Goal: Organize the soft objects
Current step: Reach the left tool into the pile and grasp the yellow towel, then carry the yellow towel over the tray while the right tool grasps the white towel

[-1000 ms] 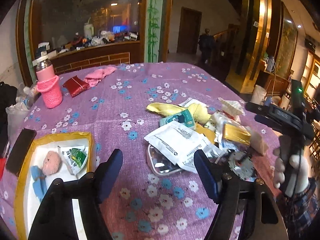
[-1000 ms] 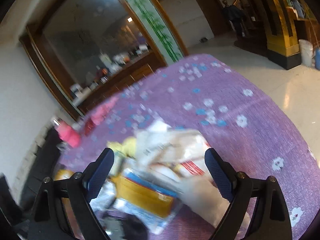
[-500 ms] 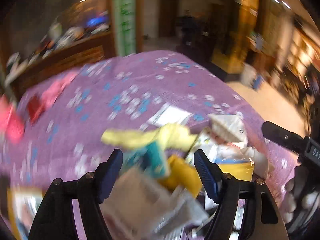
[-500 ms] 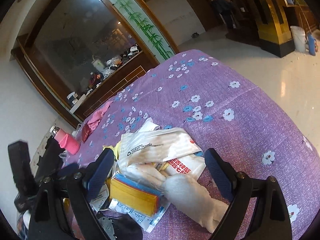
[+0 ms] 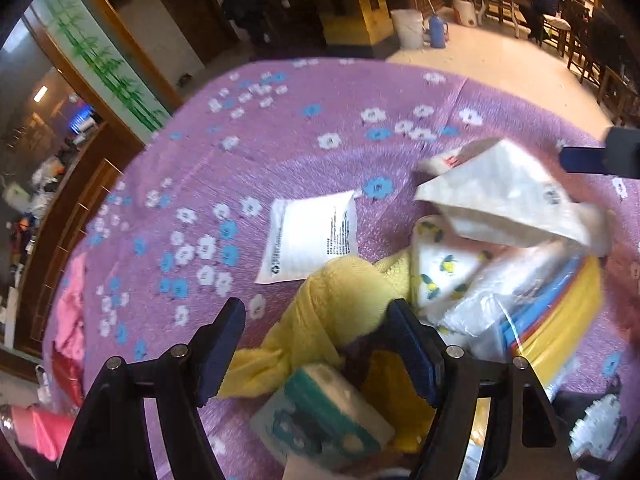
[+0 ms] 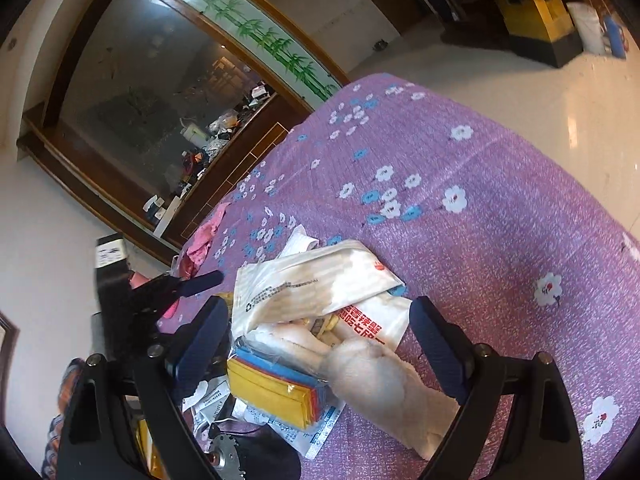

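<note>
Left wrist view, from left to right: a pink cloth (image 5: 70,304) lies at the far edge of the purple flowered tablecloth (image 5: 304,92); the left gripper (image 5: 316,344) hangs over the pile with its jaws wide and nothing clamped, a yellow towel (image 5: 340,300) between them and a teal tissue pack (image 5: 320,416) just below; a white printed sachet (image 5: 308,236) lies flat beside the pile; a lemon-print cloth (image 5: 444,272) and a crumpled white bag (image 5: 504,196) lie to the right. Right wrist view: the right gripper (image 6: 320,344) is likewise wide and empty above a yellow packet (image 6: 272,392) and a cream plush item (image 6: 384,384). Step in hand, as judged: approach to a soft item. The next move calls for lowering the left jaws around the towel alone, clear of the tissue pack, before closing.
</note>
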### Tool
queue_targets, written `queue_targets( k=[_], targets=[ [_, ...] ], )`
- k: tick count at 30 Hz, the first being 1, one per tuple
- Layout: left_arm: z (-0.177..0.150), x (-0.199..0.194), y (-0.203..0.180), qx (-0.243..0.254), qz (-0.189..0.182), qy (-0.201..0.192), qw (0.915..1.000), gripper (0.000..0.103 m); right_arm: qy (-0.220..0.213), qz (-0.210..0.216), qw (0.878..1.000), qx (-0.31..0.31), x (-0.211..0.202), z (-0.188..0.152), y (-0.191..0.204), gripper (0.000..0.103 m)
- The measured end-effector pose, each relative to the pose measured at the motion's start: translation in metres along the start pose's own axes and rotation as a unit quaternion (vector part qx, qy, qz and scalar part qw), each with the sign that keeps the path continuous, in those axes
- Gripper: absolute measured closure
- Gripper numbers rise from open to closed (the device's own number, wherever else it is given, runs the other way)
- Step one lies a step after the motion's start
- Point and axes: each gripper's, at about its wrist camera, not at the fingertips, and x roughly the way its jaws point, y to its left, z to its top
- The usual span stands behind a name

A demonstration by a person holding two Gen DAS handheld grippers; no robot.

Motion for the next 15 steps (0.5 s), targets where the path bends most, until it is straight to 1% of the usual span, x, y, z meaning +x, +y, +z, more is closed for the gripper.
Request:
queue_targets(
  k=[2, 3, 4, 5, 6, 8, 11, 13, 15],
  targets=[
    [0.003, 0.010, 0.000, -0.005, -0.013, 0.005, 0.9999, 0.025, 0.000, 0.003, 1.000, 0.005, -0.001, 0.000, -0.002, 0.012],
    [0.005, 0.013, -0.001, -0.009, -0.017, 0.009, 0.9998, 0.034, 0.000, 0.002, 1.000, 0.005, -0.001, 0.000, -0.002, 0.012],
    [0.006, 0.014, -0.001, -0.015, -0.034, 0.013, 0.9992, 0.047, -0.002, 0.000, 1.000, 0.005, -0.002, 0.001, -0.002, 0.012],
    [0.006, 0.012, -0.002, -0.019, -0.040, 0.017, 0.9989, 0.050, -0.004, -0.002, 1.000, 0.005, -0.002, 0.001, -0.002, 0.012],
    [0.007, 0.011, -0.002, -0.020, -0.034, 0.018, 0.9990, 0.052, -0.005, -0.005, 1.000, 0.005, -0.002, 0.000, -0.002, 0.012],
    [0.005, 0.006, -0.001, -0.032, -0.035, 0.009, 0.9988, 0.054, -0.005, -0.010, 1.000, 0.006, -0.001, 0.000, -0.003, 0.012],
    [0.000, -0.011, 0.009, -0.076, -0.026, -0.021, 0.9965, 0.055, -0.001, -0.018, 1.000, 0.009, 0.002, 0.001, -0.005, 0.012],
    [-0.006, -0.029, 0.018, -0.117, -0.022, -0.047, 0.9918, 0.055, -0.003, -0.025, 1.000, 0.008, 0.003, 0.001, -0.006, 0.012],
    [-0.012, -0.047, 0.025, -0.146, -0.022, -0.066, 0.9869, 0.055, -0.005, -0.028, 1.000, 0.006, 0.002, 0.000, -0.006, 0.012]
  ],
)
